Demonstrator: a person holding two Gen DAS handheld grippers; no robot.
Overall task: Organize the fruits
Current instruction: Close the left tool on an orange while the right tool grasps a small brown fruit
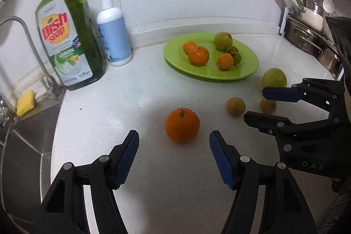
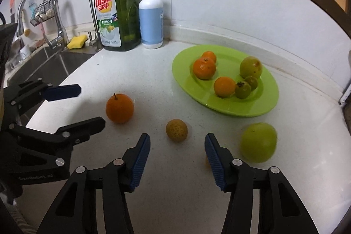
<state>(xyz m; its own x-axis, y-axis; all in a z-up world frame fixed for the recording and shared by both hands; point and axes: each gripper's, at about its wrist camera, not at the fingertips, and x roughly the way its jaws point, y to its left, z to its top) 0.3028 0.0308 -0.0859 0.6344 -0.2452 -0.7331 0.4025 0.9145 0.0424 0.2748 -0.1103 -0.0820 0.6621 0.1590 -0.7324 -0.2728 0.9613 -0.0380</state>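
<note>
A green plate (image 1: 248, 71) (image 2: 269, 102) on the white counter holds three oranges and three green fruits. Loose on the counter lie an orange (image 1: 182, 124) (image 2: 119, 108), a small brown fruit (image 1: 235, 106) (image 2: 176, 130), a second small brownish fruit (image 1: 268, 105) and a large green fruit (image 1: 274, 77) (image 2: 258, 142). My left gripper (image 1: 174, 142) (image 2: 87, 105) is open and empty, just short of the orange. My right gripper (image 2: 177, 144) (image 1: 255, 103) is open and empty, just short of the small brown fruit.
A green dish soap bottle (image 1: 70, 36) (image 2: 119, 12) and a white pump bottle (image 1: 114, 30) (image 2: 151, 16) stand at the back left. A sink (image 2: 50, 65) with taps and a yellow sponge (image 1: 25, 102) lies left. Pots (image 1: 307, 36) stand at the right.
</note>
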